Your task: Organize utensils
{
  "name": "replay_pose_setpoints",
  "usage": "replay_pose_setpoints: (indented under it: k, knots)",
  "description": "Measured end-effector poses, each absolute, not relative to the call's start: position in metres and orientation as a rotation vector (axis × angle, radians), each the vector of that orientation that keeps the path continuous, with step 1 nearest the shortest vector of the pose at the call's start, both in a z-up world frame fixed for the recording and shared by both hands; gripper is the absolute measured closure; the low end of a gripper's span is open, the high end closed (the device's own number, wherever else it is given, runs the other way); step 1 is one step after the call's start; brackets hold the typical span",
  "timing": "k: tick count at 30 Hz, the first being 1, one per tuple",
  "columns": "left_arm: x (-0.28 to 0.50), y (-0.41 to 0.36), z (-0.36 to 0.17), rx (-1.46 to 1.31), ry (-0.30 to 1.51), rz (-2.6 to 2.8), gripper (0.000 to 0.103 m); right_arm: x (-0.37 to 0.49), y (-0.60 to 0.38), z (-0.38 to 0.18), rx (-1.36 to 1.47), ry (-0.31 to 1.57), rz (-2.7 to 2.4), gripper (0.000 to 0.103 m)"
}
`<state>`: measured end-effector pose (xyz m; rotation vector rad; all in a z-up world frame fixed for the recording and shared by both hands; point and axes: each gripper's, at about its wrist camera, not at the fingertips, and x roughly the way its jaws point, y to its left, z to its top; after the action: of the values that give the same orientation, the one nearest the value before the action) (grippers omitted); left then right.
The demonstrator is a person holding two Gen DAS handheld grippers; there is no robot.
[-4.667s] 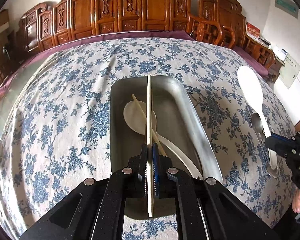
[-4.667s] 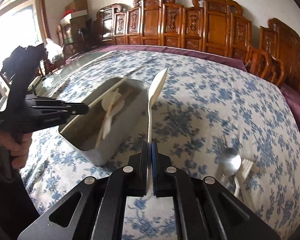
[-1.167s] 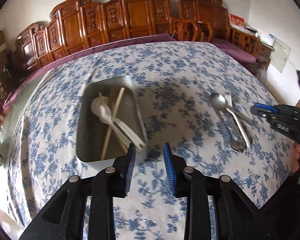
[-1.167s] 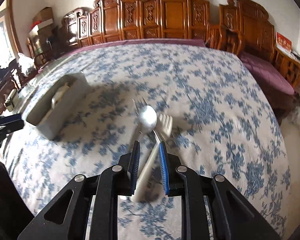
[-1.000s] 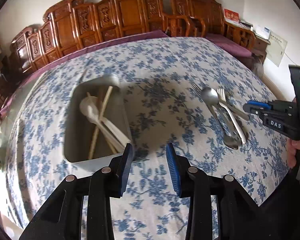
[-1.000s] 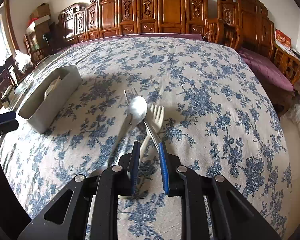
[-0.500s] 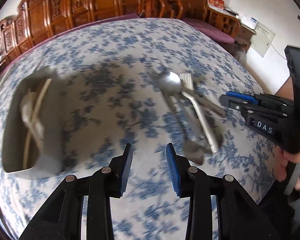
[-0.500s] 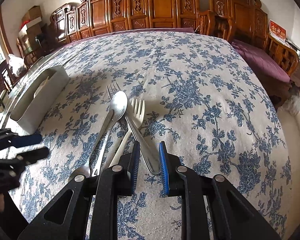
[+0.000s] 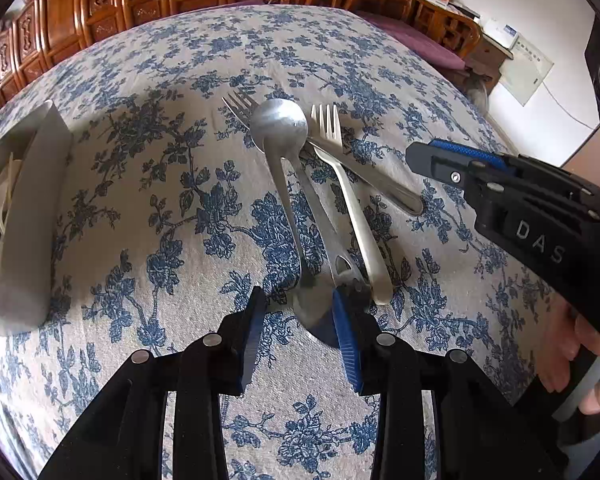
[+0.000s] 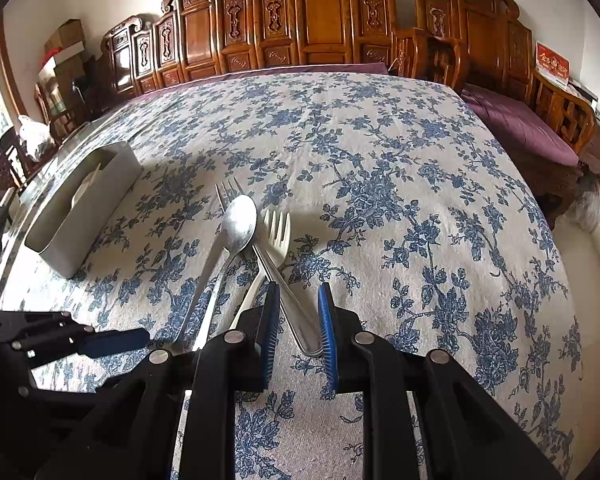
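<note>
Grippers both parted, empty: left [image 9: 296,312] now at cutlery pile's [image 9: 300,184] handle ends, was by tray [image 9: 24,216]; right [image 10: 298,312] straddles metal fork [image 10: 276,268] handle.

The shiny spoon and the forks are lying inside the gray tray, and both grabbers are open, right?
Not quite. The spoon and forks lie on the flowered tablecloth, apart from the gray tray, as the right wrist view shows. The left gripper and right gripper are open.

Shiny metal spoon [image 9: 278,128] and fork [image 9: 380,184] — matt white plastic fork [image 9: 352,200] — woven cloth tablecloth [image 10: 380,160].
</note>
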<state>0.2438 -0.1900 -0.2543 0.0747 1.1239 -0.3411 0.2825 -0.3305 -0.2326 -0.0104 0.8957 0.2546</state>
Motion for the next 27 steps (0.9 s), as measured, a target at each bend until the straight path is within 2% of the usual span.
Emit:
replay_pose_setpoints:
  k: [14, 21, 27]
  knots:
    - [0.222, -0.203, -0.256, 0.164, 1.047, -0.295, 0.072, 0.282, -0.332, -0.232, -0.003, 0.893, 0.247, 0.081]
    - [0.216, -0.210, -0.255, 0.176, 1.027, -0.322, 0.090, 0.282, -0.331, -0.232, -0.004, 0.894, 0.243, 0.081]
    - [0.215, -0.202, -0.249, 0.126, 1.030, -0.333, 0.100, 0.284, -0.329, -0.231, 0.004, 0.893, 0.250, 0.081]
